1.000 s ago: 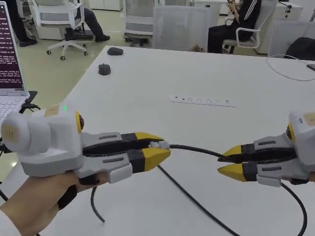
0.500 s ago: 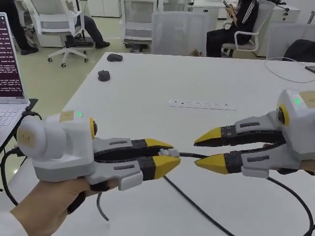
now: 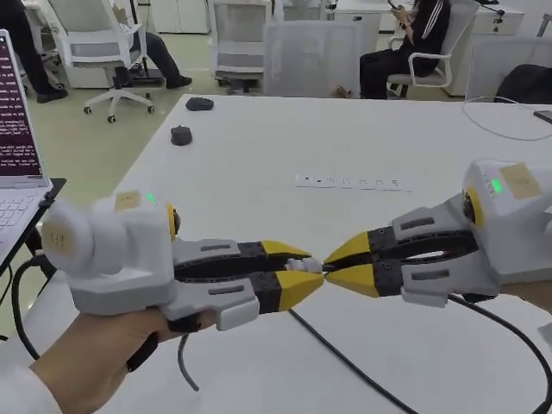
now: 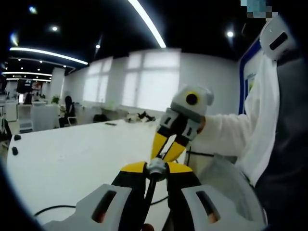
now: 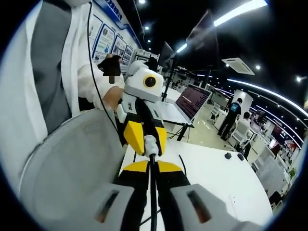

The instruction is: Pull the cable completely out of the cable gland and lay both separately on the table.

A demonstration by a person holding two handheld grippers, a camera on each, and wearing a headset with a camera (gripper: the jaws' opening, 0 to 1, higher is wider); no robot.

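Left gripper [image 3: 309, 268] is clenched on the white cable gland [image 3: 302, 266], nearer the person than the power strip [image 3: 345, 182] and a little left of it, lifted off the white table [image 3: 259, 155]. Right gripper [image 3: 332, 267] comes in from the strip's right and meets it tip to tip, jaws closed on the black cable [image 3: 345, 362] right where it leaves the gland. The gland sits on the cable between the two sets of yellow tips.

In the left gripper view the gland [image 4: 156, 166] is pinched between the left gripper's own jaws, with the right gripper [image 4: 166, 150] pointing in at it. In the right gripper view the cable [image 5: 153, 192] runs straight up between that gripper's shut jaws to the gland [image 5: 150, 144], which the left gripper [image 5: 147, 139] holds opposite.

The rest of the cable trails along the table on the person's side of the strip and off the near edge. A mouse [image 3: 180, 134] lies beyond the strip to its left. A laptop [image 3: 17, 147] stands far left of the strip.
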